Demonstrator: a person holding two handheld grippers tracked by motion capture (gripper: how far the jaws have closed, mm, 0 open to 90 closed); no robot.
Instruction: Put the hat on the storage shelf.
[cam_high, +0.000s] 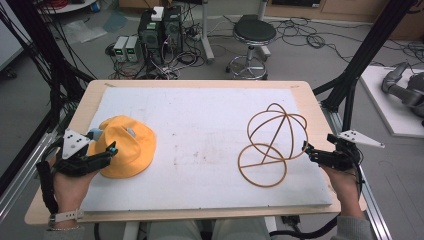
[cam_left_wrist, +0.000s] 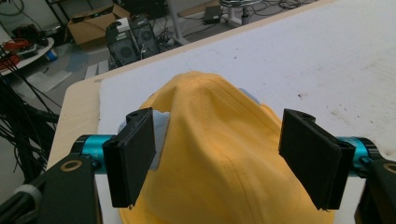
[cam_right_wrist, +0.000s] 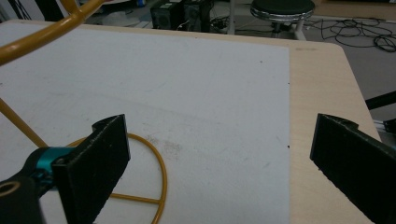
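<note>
Cap (cam_left_wrist: 219, 154) between left gripper (cam_left_wrist: 219, 158) pads (not pinched).

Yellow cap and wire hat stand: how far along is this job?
Early. Nothing looks done: the yellow cap lies on the white mat, apart from the wire hat stand. In hand: the left hand-held gripper straddles the cap, jaws open. Left: gripping and moving it.

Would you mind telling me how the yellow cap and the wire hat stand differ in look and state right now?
The yellow cap is soft, solid fabric lying domed at the left of the white mat; the wire hat stand is an open frame of thin rods standing upright at the right. The left gripper has its open jaws on either side of the cap, while the right gripper, also open, is beside the stand with nothing between its jaws. Both are yellowish and rounded.
</note>
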